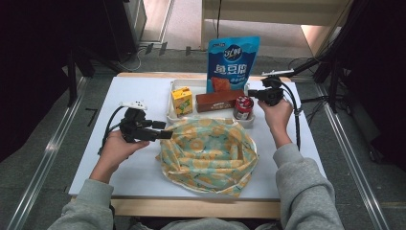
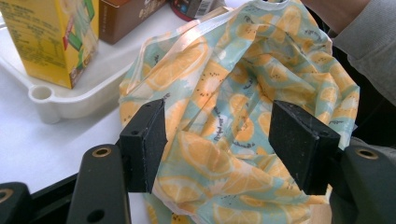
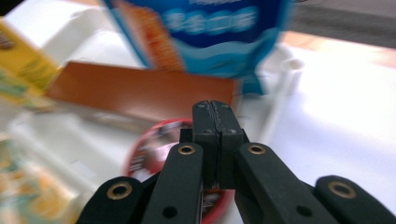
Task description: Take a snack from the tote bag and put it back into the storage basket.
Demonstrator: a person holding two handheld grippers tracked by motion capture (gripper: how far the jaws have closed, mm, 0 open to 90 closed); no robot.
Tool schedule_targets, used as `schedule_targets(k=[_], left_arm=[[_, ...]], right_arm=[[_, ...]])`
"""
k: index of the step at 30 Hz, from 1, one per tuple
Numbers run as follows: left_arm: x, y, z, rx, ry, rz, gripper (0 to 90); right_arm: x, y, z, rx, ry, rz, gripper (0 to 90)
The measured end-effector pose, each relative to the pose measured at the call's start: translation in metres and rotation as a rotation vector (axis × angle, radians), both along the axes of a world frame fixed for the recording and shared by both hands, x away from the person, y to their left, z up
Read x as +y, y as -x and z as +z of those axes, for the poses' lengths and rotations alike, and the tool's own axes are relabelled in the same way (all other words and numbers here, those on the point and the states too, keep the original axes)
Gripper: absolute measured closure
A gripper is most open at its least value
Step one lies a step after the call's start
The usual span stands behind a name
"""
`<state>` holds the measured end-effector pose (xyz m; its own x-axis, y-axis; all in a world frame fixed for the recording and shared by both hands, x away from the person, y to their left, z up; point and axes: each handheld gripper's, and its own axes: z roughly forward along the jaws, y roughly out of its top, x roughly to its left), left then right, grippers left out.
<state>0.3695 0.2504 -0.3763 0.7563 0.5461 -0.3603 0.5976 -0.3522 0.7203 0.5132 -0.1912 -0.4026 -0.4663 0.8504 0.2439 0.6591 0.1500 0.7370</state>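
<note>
A cloth bag [image 1: 208, 153] printed with lemon slices lies open in the middle of the white table. My left gripper [image 1: 165, 135] reaches the bag's left rim. In the left gripper view its jaws stand wide apart [image 2: 217, 144] with the bag's fabric [image 2: 219, 93] loose between them. My right gripper [image 1: 250, 93] hovers at the right end of the white tray [image 1: 178, 86], just above a red can [image 1: 243, 107]. Its jaws [image 3: 215, 112] are shut with nothing in them, and the red can [image 3: 149, 149] sits blurred below.
The tray also holds a yellow juice carton [image 1: 182, 101], a brown box [image 1: 219, 99] and an upright blue snack pouch [image 1: 232, 62]. The carton [image 2: 51, 37] and the tray rim [image 2: 70, 100] lie close to the left gripper. Dark stands and cables flank the table.
</note>
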Motion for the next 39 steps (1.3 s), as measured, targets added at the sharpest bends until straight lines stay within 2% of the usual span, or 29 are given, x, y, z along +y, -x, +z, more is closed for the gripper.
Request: schedule_targets(k=[2, 3, 5, 20, 22, 23, 25, 28, 29, 30, 32, 35, 39], left_arm=[[0.001, 0.0, 0.0, -0.002, -0.001, 0.002, 37.8], [0.001, 0.0, 0.0, -0.002, 0.001, 0.004, 37.8], [0.0, 0.0, 0.0, -0.002, -0.001, 0.001, 37.8], [-0.001, 0.0, -0.001, 0.002, -0.002, 0.0, 37.8], [-0.001, 0.0, -0.001, 0.003, -0.002, 0.0, 37.8], [-0.001, 0.0, -0.001, 0.003, -0.004, 0.0, 37.8], [-0.001, 0.0, -0.001, 0.004, -0.002, 0.001, 37.8], [-0.001, 0.0, -0.001, 0.002, -0.007, 0.0, 37.8], [-0.002, 0.0, 0.0, 0.0, -0.004, 0.001, 37.8], [-0.001, 0.001, 0.0, -0.001, -0.003, 0.0, 37.8], [-0.001, 0.001, 0.0, -0.001, -0.004, 0.001, 37.8], [-0.001, 0.001, 0.0, -0.001, -0.006, 0.002, 37.8], [-0.001, 0.001, 0.0, -0.001, 0.0, 0.002, 37.8]], right_arm=[[-0.006, -0.004, -0.003, 0.021, 0.002, -0.015, 90.0], [-0.008, -0.007, -0.01, 0.049, 0.004, -0.011, 90.0], [-0.008, -0.009, -0.014, 0.067, 0.004, 0.0, 90.0], [0.011, -0.014, -0.025, 0.062, -0.002, 0.063, 90.0], [0.012, -0.013, -0.023, 0.057, 0.017, 0.056, 90.0], [0.01, -0.01, -0.015, 0.029, 0.017, 0.039, 90.0], [0.01, -0.004, -0.004, 0.009, 0.001, 0.044, 90.0], [0.013, 0.003, 0.004, 0.002, -0.012, 0.059, 90.0], [0.02, 0.012, 0.009, 0.001, -0.011, 0.08, 90.0], [0.02, 0.012, 0.009, 0.001, -0.011, 0.08, 90.0], [0.031, 0.026, 0.009, -0.005, -0.018, 0.12, 90.0], [0.038, 0.035, 0.008, -0.006, -0.013, 0.149, 90.0], [0.052, 0.051, -0.001, -0.004, 0.005, 0.198, 90.0]])
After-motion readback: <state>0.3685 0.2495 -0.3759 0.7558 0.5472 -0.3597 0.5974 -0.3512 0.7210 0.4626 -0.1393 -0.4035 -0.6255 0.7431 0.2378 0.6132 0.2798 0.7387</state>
